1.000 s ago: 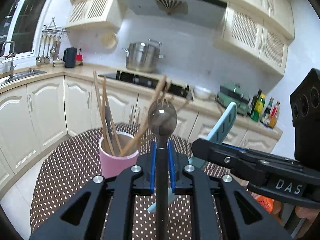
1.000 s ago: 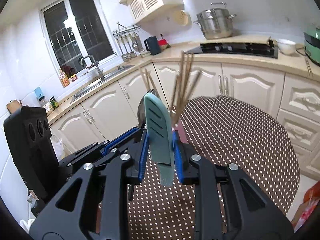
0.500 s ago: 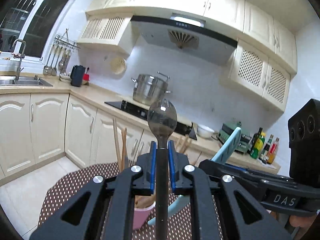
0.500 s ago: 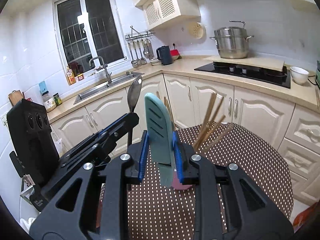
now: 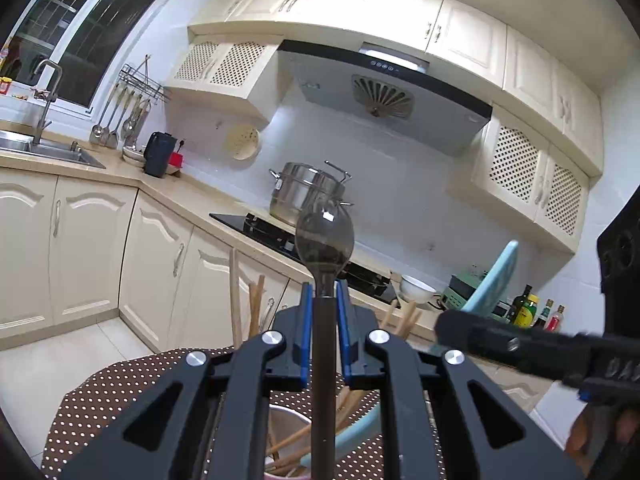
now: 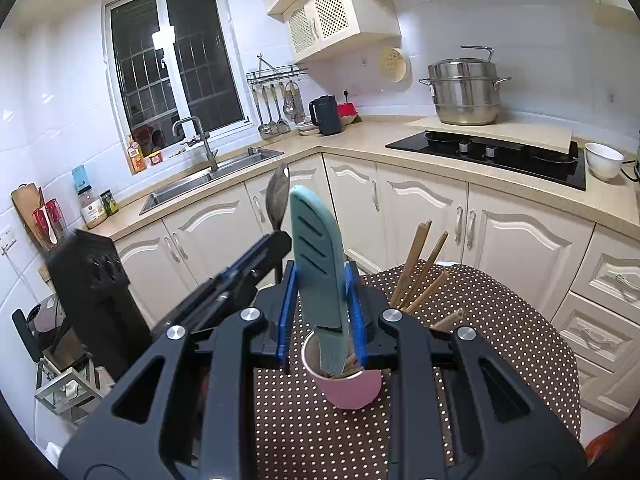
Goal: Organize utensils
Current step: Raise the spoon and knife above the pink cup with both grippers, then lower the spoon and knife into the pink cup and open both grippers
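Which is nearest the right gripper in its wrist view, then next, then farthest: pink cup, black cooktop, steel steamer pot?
1. Pink cup: just beyond the right gripper, on the dotted table.
2. Black cooktop: on the counter, upper right.
3. Steel steamer pot: behind the cooktop, by the wall.

Cream cabinets (image 6: 516, 248), dark window (image 6: 176, 68), seemingly night

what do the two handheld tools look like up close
Both tools, the left tool and the right tool, are matte black frames with triangular cutouts, silver round bolt heads and blue-edged fingers. The right tool's side carries pale lettering. No sleeves or cables show.
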`<move>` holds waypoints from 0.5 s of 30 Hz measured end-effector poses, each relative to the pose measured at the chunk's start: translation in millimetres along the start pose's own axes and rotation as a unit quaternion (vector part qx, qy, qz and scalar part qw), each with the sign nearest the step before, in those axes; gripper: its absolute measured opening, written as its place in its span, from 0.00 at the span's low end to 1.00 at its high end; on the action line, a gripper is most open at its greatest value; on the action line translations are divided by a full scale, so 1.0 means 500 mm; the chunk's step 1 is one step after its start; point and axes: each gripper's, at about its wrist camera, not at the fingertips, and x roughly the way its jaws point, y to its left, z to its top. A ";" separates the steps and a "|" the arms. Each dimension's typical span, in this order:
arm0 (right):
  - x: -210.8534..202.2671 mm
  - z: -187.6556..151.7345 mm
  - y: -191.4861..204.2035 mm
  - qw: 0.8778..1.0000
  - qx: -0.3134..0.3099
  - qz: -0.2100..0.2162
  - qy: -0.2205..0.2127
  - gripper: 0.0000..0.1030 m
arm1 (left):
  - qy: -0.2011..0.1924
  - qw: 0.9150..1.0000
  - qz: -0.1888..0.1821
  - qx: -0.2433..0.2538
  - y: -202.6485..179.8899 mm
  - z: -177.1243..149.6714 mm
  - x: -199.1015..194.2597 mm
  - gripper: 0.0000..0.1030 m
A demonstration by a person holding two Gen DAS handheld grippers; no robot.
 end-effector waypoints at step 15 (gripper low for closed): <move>0.052 -0.018 -0.036 1.000 0.016 0.013 0.024 0.23 | 0.012 0.999 0.043 0.019 0.038 -0.073 0.065 0.11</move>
